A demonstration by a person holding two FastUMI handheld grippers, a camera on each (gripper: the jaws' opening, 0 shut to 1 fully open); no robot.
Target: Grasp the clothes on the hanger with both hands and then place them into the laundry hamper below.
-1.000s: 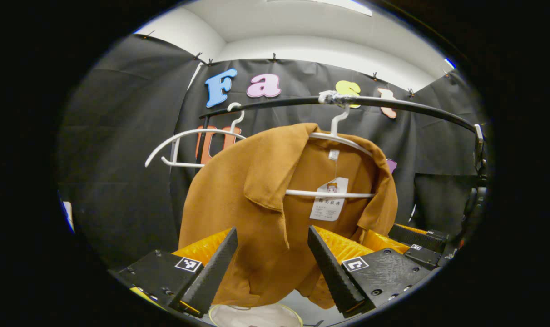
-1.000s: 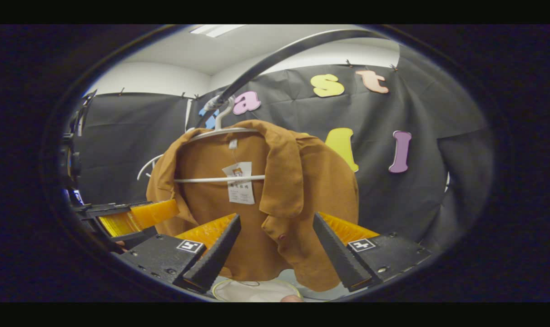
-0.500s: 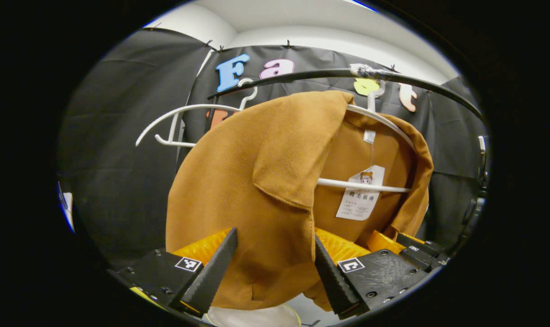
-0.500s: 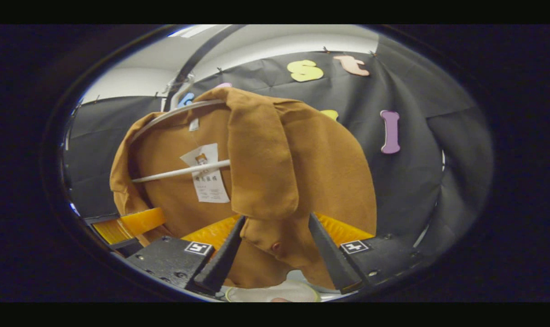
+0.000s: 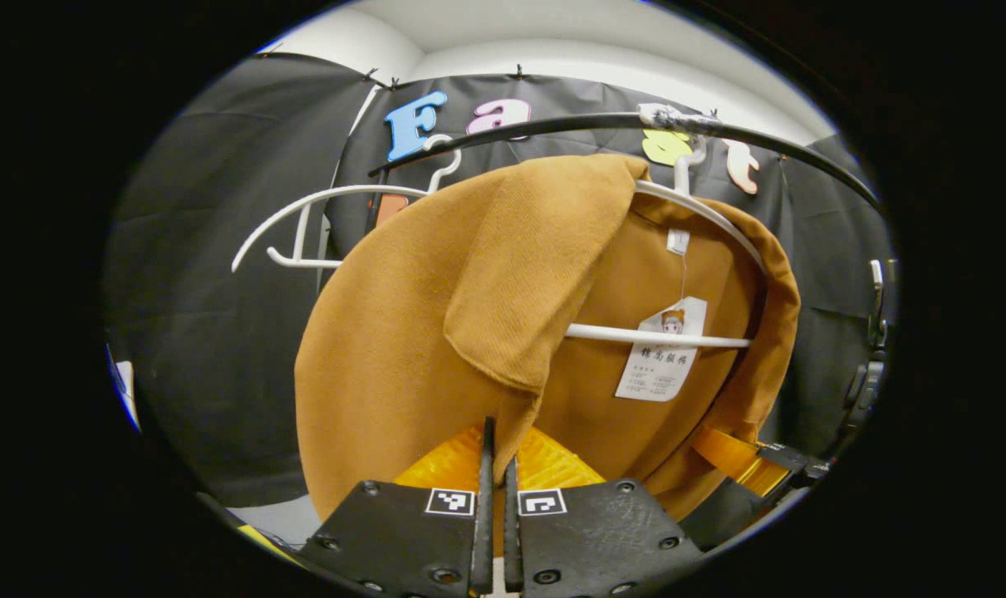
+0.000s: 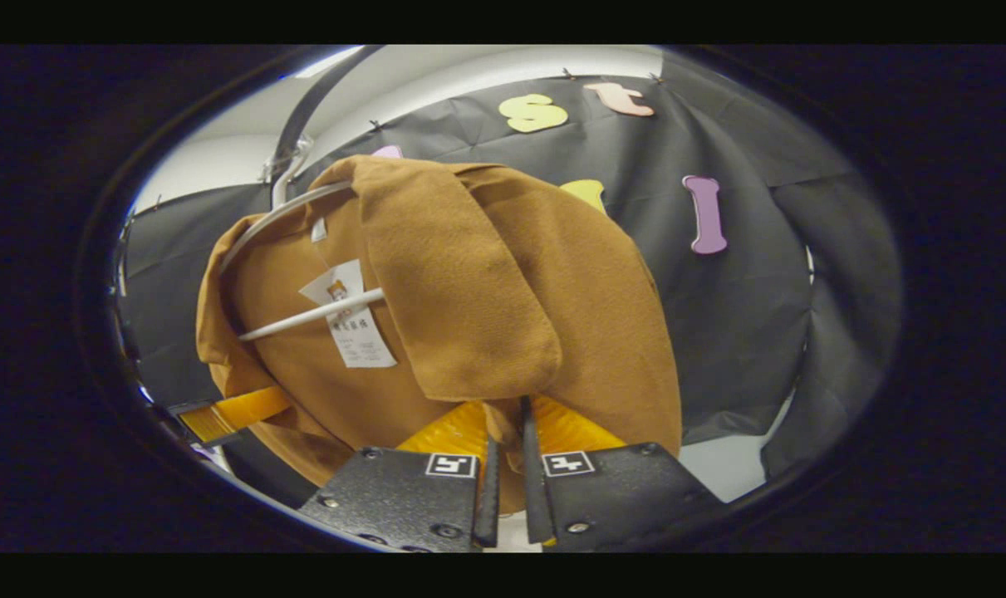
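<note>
Pinching the front edges of the brown shirt [image 5: 403, 332] at lower centre, my left gripper [image 5: 494, 465] and right gripper [image 6: 507, 465] were nearly closed on cloth, so it could slide off the white hanger [image 5: 702, 220] above.

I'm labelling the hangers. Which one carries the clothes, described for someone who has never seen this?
Find the dark rail across the top. Two white hangers hook onto it: the loaded hanger wears a brown shirt with a paper tag; the bare hanger beside it carries nothing.
</note>
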